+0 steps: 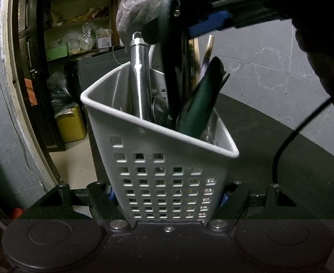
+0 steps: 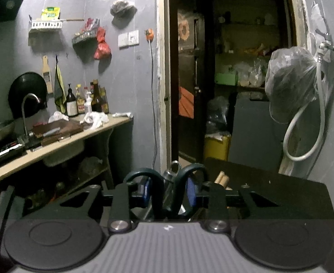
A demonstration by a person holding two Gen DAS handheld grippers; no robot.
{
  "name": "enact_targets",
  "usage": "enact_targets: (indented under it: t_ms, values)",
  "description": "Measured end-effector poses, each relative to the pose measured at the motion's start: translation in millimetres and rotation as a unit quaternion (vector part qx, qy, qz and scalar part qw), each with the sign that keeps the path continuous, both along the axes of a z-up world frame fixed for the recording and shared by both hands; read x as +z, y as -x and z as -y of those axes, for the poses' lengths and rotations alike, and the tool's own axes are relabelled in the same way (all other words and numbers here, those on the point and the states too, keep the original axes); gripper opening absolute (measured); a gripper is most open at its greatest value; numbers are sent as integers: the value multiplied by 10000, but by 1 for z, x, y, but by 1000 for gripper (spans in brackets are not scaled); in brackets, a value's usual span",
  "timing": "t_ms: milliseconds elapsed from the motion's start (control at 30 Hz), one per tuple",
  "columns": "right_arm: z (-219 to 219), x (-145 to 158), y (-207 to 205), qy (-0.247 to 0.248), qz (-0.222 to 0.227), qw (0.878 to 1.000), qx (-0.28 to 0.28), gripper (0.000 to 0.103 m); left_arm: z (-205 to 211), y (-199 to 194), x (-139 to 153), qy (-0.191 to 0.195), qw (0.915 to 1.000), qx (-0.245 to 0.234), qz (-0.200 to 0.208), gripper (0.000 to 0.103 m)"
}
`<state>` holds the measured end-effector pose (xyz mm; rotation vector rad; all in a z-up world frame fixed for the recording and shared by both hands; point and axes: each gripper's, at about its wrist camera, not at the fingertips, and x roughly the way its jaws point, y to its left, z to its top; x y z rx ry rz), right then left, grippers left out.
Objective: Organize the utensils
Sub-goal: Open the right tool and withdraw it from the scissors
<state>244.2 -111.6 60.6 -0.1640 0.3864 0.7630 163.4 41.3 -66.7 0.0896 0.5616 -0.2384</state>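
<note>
1. Basket (image 1: 167, 182) first: it is white with little square holes, and it sits low in the middle of my left view, on the dark table (image 1: 269, 125).
2. My left gripper (image 1: 168, 196) is clenched on the basket, one finger on each side of it near the bottom.
3. Lots of tools stand in the basket already. A shiny steel handle (image 1: 140, 79) pokes up at 11 o'clock, a spoon (image 1: 160, 109) hides low in the middle, a dark green tool (image 1: 201, 104) leans at 2 o'clock, and wooden sticks (image 1: 209, 47) stand at 1 o'clock.
4. My right gripper (image 2: 168, 191) is above the basket at 12 o'clock. The green scissors (image 2: 185, 175) have their loops right by its blue pads. I cannot tell if the pads squeeze them.
5. I think most of the job is done. The scissors look like the piece I am working on.
6. I see no loose tools on the table from here, but much of it is hidden.
</note>
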Motion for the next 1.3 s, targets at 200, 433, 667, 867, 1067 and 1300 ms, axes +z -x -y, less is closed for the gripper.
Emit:
enact_targets:
  t_ms: [200, 433, 667, 867, 1067, 1300]
  values:
    - [8, 0, 11, 118, -18, 9999, -8, 69, -2, 0, 0, 4, 10000, -6, 0, 76]
    - [30, 5, 28, -78, 12, 9997, -234, 93, -2, 0, -1, -13, 10000, 2, -7, 76]
    - [44, -1, 33, -242, -47, 9978, -612, 100, -1, -1, -1, -18, 10000, 16, -11, 76]
    - [53, -7, 35, -392, -109, 9943, -983, 103, -1, 0, -1, -15, 10000, 44, -9, 76]
    - [60, -15, 37, -516, -250, 9902, -1272, 103, 1, 1, 0, -21, 10000, 63, -15, 76]
    - [71, -23, 38, -604, -424, 9869, -1433, 103, 7, 0, 1, -35, 9999, 142, -16, 76]
